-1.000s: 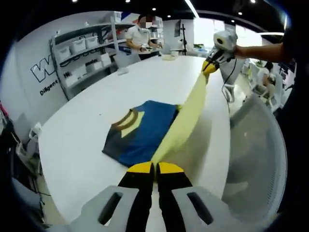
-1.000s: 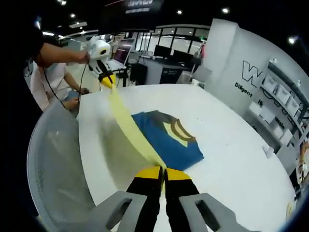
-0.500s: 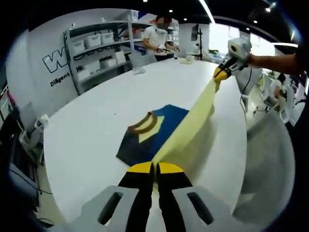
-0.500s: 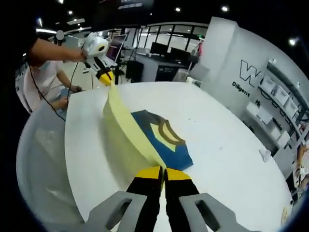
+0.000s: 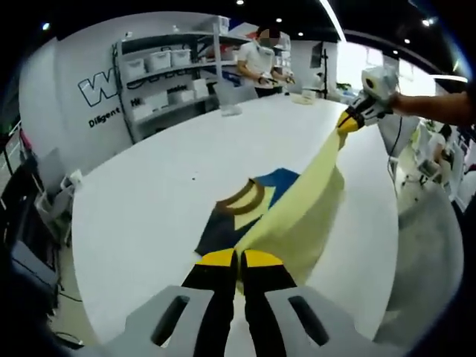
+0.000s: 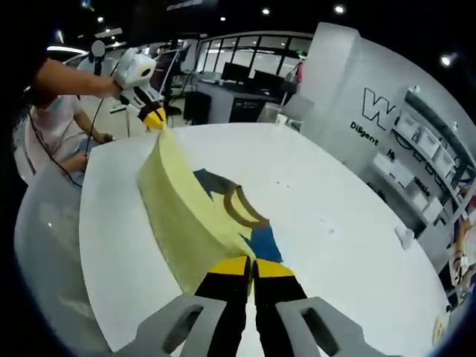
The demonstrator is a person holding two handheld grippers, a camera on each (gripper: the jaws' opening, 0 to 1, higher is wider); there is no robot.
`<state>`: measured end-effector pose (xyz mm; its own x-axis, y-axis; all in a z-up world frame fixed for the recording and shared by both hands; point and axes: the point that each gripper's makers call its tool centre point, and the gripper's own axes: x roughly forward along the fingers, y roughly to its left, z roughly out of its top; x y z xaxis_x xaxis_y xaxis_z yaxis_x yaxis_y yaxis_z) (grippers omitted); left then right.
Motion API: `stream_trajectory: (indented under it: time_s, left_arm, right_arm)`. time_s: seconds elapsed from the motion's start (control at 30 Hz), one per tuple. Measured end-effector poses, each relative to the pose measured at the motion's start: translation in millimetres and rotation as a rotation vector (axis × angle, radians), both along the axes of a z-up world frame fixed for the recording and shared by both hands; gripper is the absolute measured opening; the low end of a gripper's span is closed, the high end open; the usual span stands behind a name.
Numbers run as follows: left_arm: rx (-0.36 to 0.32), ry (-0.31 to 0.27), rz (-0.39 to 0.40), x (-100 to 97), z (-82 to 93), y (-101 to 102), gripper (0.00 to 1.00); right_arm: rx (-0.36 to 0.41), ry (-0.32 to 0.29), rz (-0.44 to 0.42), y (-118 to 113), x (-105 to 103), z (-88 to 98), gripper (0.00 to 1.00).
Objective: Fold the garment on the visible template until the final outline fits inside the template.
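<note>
A blue garment with a dark panel and a brown-and-yellow collar point(image 5: 243, 199) lies on the white table point(image 5: 149, 193). Its yellow layer point(image 5: 301, 212) is lifted and stretched between both grippers. My left gripper point(image 5: 239, 257) is shut on one corner of the yellow layer. My right gripper point(image 5: 348, 120) comes in from the upper right, shut on the other corner. In the right gripper view, my right gripper point(image 6: 251, 265) pinches the yellow layer point(image 6: 178, 212) just above the blue fabric point(image 6: 262, 242). My left gripper point(image 6: 154, 117) holds the far corner at the upper left.
Shelves with white bins point(image 5: 163, 67) line the wall beyond the table. A person point(image 5: 262, 56) stands at the far end, near small items on the tabletop. A pale mesh chair back point(image 5: 424, 260) hugs the table edge. Another person point(image 6: 52, 126) sits beyond the table point(image 6: 335, 201).
Both grippers have carried the yellow layer across the garment. It now covers much more of the blue fabric and hangs as a broader, slacker sheet.
</note>
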<state>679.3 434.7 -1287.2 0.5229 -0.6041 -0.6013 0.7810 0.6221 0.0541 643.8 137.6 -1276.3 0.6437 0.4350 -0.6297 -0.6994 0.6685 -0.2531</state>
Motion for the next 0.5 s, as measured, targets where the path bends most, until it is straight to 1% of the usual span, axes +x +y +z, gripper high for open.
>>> stream_trajectory:
  time_s: [0.13,0.23,0.5]
  left_arm:
    - [-0.022,0.001,0.024,11.4,2.1,-4,0.00]
    - [-0.021,-0.005,0.030,18.5,1.7,-7,0.00]
    - [-0.013,-0.006,0.051,25.7,1.5,-10,0.00]
  right_arm:
    - [0.010,0.002,-0.016,-4,11,-1.1,0.00]
    - [0.013,0.002,-0.020,-7,17,-1.8,0.00]
    - [0.021,0.005,-0.027,-8,35,-3.9,0.00]
